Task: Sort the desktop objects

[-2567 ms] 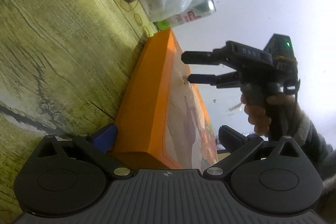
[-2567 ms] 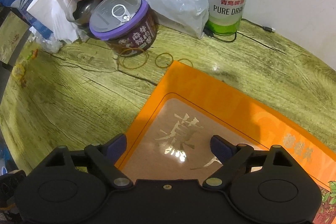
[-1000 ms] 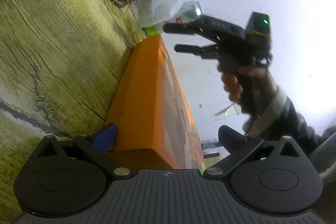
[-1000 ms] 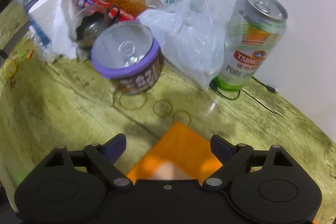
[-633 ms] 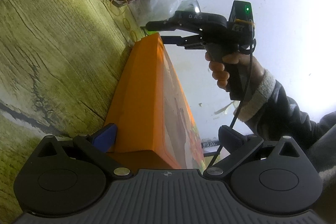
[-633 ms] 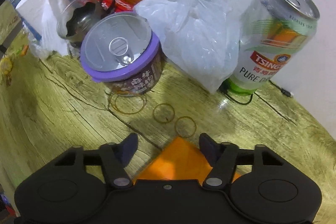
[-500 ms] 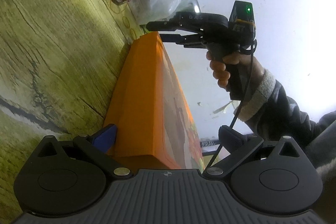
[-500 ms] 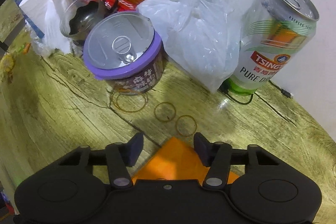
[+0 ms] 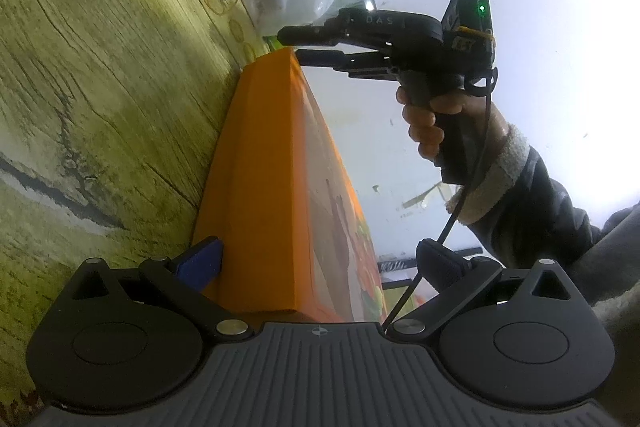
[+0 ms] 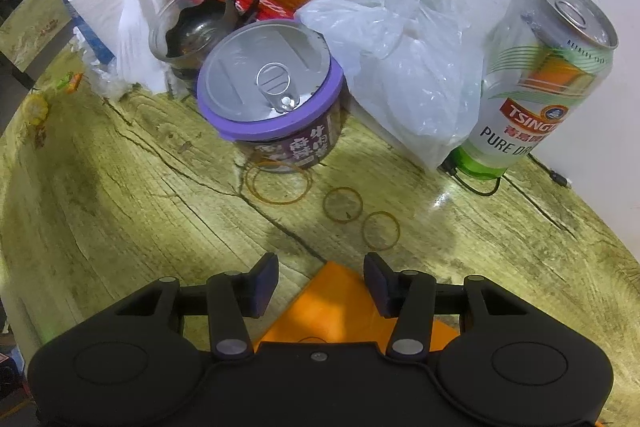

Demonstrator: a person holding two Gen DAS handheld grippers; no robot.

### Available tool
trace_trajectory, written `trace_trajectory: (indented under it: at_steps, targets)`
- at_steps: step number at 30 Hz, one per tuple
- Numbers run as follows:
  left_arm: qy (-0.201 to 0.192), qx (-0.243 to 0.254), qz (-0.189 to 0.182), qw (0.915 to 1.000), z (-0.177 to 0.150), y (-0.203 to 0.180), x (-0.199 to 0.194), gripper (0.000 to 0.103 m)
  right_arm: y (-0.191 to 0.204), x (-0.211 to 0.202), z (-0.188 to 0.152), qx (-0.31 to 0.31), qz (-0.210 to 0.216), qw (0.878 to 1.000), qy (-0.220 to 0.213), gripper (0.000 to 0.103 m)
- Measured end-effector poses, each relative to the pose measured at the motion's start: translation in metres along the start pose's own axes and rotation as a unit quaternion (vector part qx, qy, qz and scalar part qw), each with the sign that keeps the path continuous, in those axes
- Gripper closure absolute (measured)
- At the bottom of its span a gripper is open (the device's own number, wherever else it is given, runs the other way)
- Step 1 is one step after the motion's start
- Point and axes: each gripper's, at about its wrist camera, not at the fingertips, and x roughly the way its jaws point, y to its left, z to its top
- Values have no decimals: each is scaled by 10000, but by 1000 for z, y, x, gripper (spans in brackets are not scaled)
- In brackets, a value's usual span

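Right gripper (image 10: 320,285), jaws just narrowed but empty, hovers over the orange box (image 9: 276,163) corner; left gripper (image 9: 320,261) straddles the box's near end on the worktop (image 10: 120,211). Descending now could nudge the rubber bands (image 10: 342,205) or topple the can (image 10: 536,79).

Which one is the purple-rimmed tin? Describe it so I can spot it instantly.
Start at the tall green and white beer can by the wall and pass left over the crumpled plastic bag. The purple-rimmed tin stands next, short and squat, with a silver pull-ring lid. The largest rubber band lies at its base.
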Motion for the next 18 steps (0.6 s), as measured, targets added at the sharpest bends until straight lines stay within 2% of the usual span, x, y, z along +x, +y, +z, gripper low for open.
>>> trace_trajectory:
  at_steps: [7,11,18]
  targets:
    - [-68,8,126,9999,4,2,3,1,-3,3,-2,171,-22,9998,-59,57]
    - [-162,23,258,9995,10,3,0,1,-8,-4,-6,372,-16,9990,-236,56]
    - [-248,258,829,9959,24,-10,-6,1,-17,-36,-20,641,130,9953,-709,56]
